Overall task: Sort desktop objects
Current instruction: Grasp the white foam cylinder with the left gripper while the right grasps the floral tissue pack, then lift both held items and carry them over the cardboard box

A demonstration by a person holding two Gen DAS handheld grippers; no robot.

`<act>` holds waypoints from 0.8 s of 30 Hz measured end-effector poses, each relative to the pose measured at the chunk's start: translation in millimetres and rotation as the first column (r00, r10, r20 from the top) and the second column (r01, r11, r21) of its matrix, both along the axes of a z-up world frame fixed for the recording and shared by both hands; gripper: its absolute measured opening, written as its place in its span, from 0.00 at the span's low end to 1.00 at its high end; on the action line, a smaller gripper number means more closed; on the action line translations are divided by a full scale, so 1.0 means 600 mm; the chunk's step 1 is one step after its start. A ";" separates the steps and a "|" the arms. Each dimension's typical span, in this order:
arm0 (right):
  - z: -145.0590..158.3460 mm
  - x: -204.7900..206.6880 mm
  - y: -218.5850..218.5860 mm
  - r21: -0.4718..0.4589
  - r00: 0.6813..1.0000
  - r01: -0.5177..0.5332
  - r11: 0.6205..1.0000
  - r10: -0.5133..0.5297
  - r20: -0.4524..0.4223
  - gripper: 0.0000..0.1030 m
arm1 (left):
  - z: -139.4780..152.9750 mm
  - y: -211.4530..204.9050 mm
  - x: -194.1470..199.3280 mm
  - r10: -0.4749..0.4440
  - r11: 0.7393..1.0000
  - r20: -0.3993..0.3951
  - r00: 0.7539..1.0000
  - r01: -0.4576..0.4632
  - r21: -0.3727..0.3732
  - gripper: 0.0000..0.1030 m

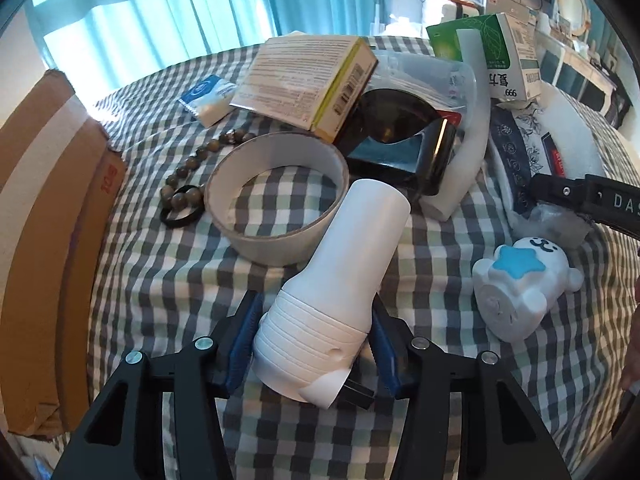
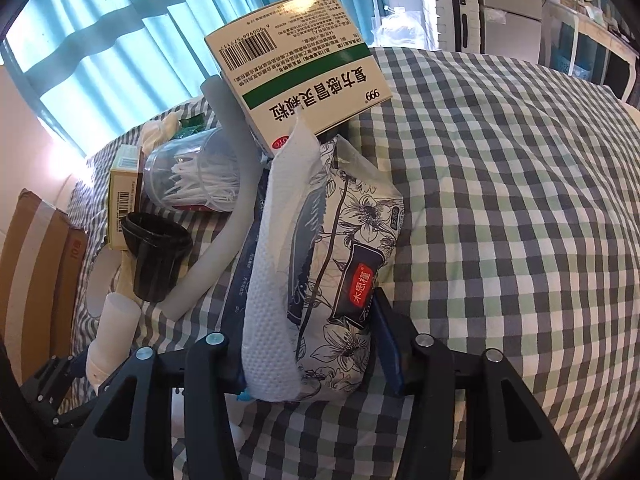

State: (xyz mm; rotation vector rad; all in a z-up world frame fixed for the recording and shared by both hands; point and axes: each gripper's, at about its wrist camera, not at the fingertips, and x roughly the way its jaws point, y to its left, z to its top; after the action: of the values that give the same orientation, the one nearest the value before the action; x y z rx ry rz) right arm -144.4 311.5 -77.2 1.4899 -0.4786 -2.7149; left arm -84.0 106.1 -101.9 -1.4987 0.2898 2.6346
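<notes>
My left gripper [image 1: 312, 344] is shut on a white bottle [image 1: 340, 280] that lies tilted on the checked cloth [image 1: 168, 288], its neck pointing away. My right gripper [image 2: 316, 340] is shut on a floral tissue pack [image 2: 332, 256] with a white tissue sticking out of it. A green-and-white medicine box [image 2: 304, 76] leans on the far end of the pack. The right gripper's black body [image 1: 588, 200] shows at the right edge of the left wrist view.
A tape roll [image 1: 276, 196], dark beads [image 1: 192, 176], a yellow box [image 1: 308, 80], a black cup [image 1: 404, 148], a white foam tube [image 1: 468, 128] and a white bear toy [image 1: 524, 284] lie around. A cardboard box [image 1: 44, 240] stands left. A cotton swab jar [image 2: 192, 172] lies behind.
</notes>
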 end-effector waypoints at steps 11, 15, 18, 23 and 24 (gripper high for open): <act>0.032 0.037 0.006 0.046 0.998 0.016 0.999 -0.013 -0.068 0.29 | 0.023 -0.012 0.017 0.028 0.999 -0.018 0.999 -0.027 0.042 0.50; 0.057 0.068 0.001 0.082 0.994 0.008 0.997 0.001 -0.110 0.29 | 0.034 -0.022 0.021 0.049 0.996 -0.022 0.999 -0.047 0.072 0.50; 0.067 0.081 -0.004 0.096 0.994 0.002 0.995 0.009 -0.109 0.29 | 0.045 -0.032 0.021 0.061 0.994 -0.030 0.998 -0.058 0.096 0.50; 0.081 0.100 -0.010 0.107 0.995 0.007 0.994 0.004 -0.103 0.29 | 0.064 -0.048 0.025 0.075 0.990 -0.045 0.996 -0.069 0.126 0.49; 0.086 0.104 -0.011 0.111 0.994 0.014 0.994 -0.002 -0.108 0.29 | 0.068 -0.053 0.025 0.080 0.989 -0.049 0.996 -0.073 0.131 0.48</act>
State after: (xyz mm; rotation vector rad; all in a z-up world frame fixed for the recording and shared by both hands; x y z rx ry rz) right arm -82.3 305.0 -25.5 1.3559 -0.3347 -2.8537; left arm -68.8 74.5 -61.3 -1.4271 0.0652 2.6981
